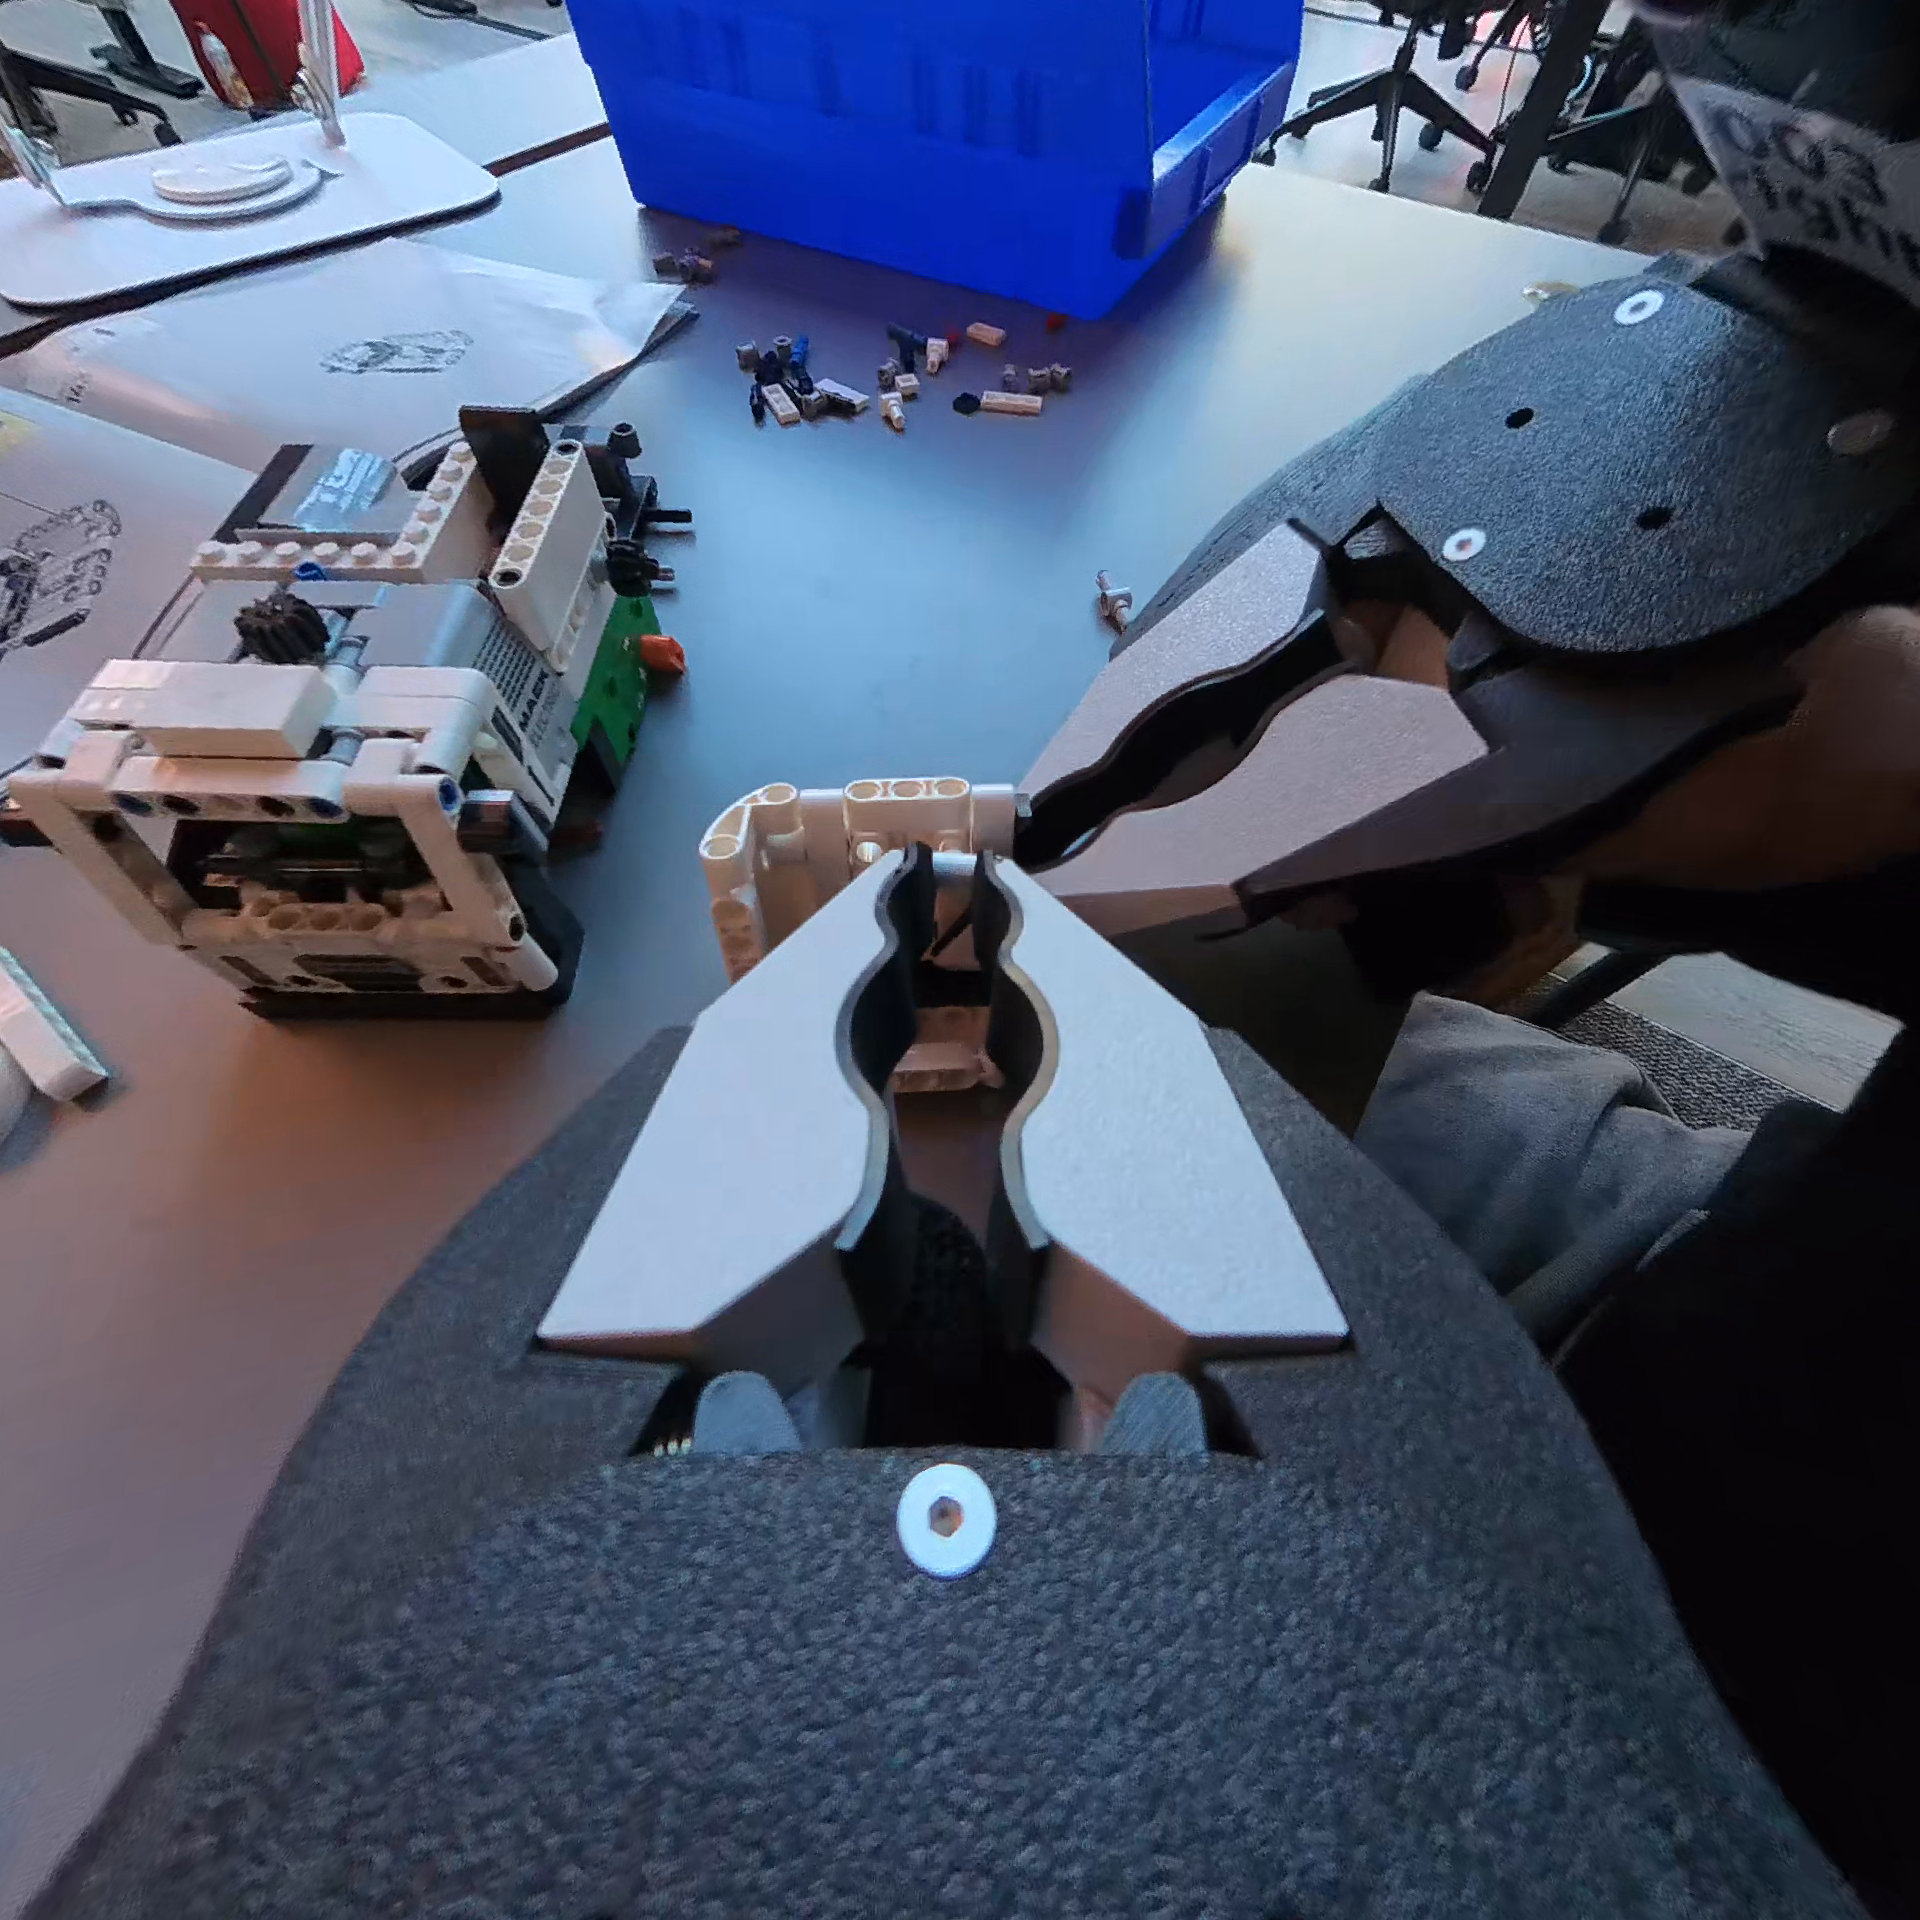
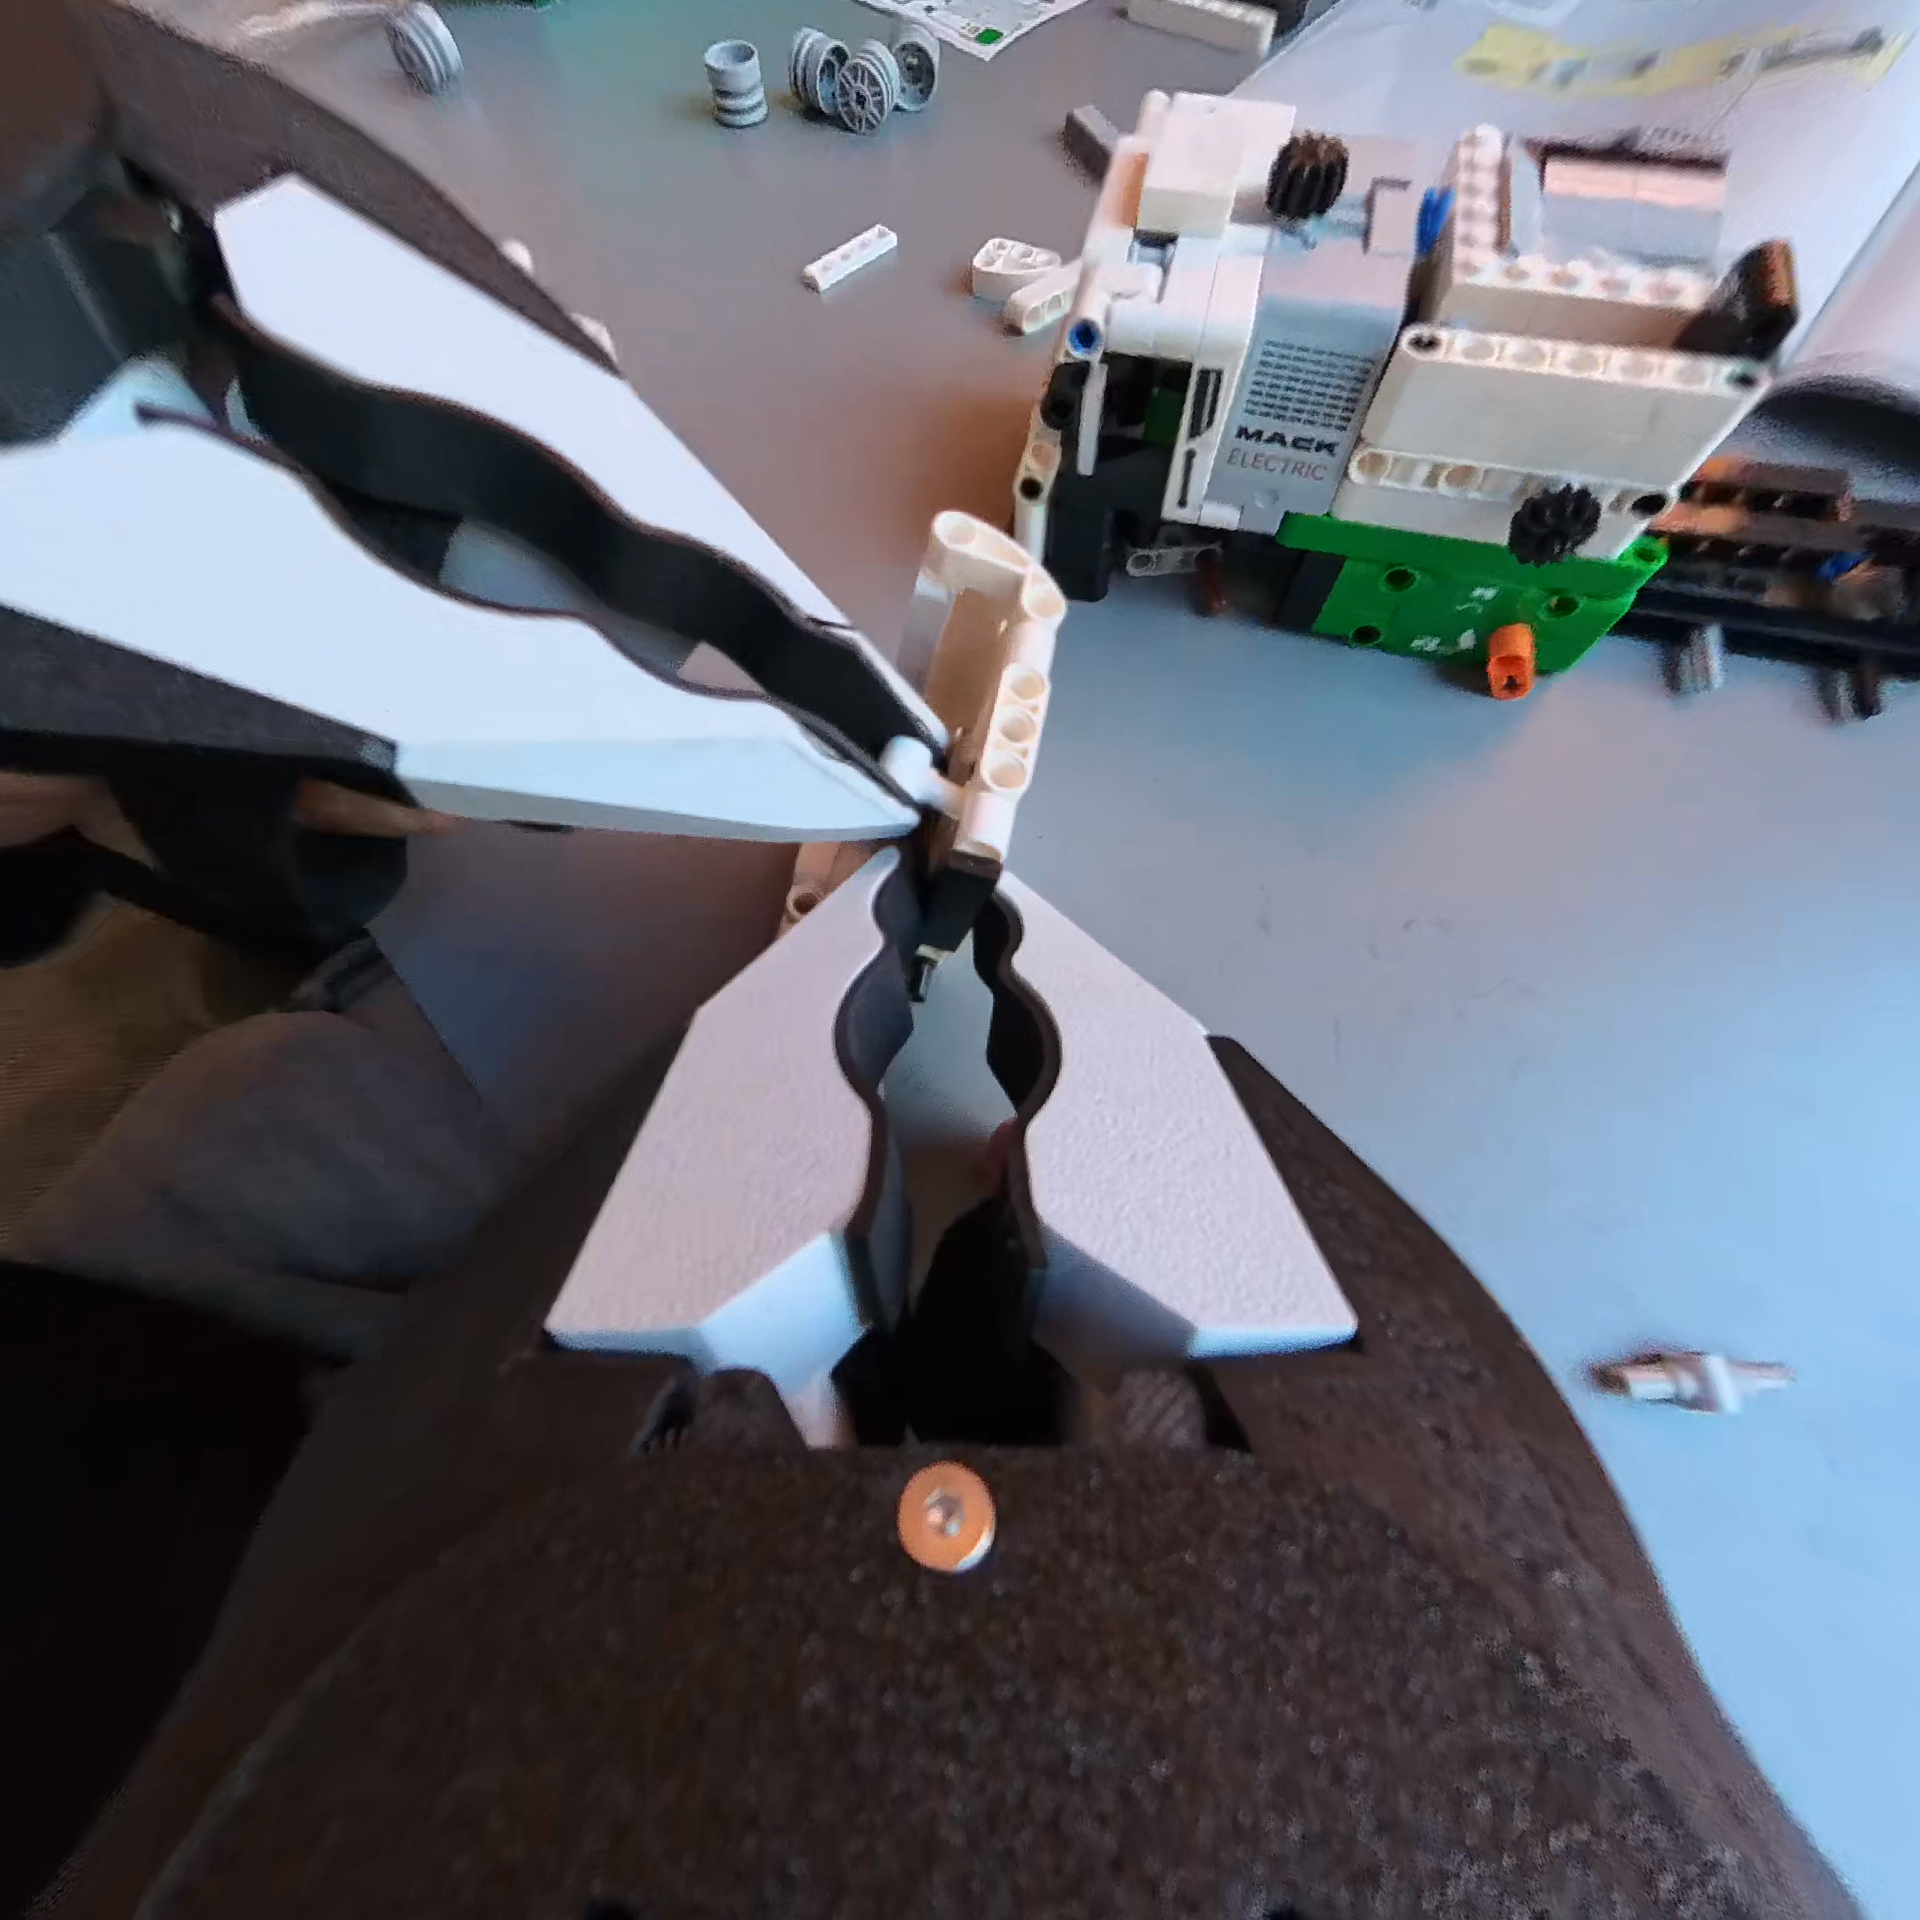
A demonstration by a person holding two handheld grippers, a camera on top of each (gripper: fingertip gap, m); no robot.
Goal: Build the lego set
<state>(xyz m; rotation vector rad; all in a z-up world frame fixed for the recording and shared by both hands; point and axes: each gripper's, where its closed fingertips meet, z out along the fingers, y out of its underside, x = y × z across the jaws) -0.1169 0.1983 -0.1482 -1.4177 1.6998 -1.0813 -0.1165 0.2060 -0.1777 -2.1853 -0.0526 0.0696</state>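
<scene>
My left gripper [image 1: 948, 868] is shut on a small white lego sub-assembly [image 1: 821, 831] of beams and holds it above the dark table. My right gripper [image 2: 951, 894] is shut on a small black pin [image 2: 940, 925] pressed against the end of that white sub-assembly [image 2: 997, 665]. In the left wrist view the right gripper [image 1: 1023, 821] comes in from the right and touches the sub-assembly's right end. In the right wrist view the left gripper [image 2: 920, 784] comes in from the left. The partly built white, grey and green lego truck [image 1: 343, 727] [image 2: 1382, 416] lies on the table beyond.
A blue bin [image 1: 935, 135] stands at the far side, with several small loose parts [image 1: 894, 379] before it. Instruction sheets [image 1: 343, 343] lie at left. Grey wheels [image 2: 831, 68], a white plate [image 2: 850, 257] and a loose grey pin [image 2: 1694, 1382] lie on the table.
</scene>
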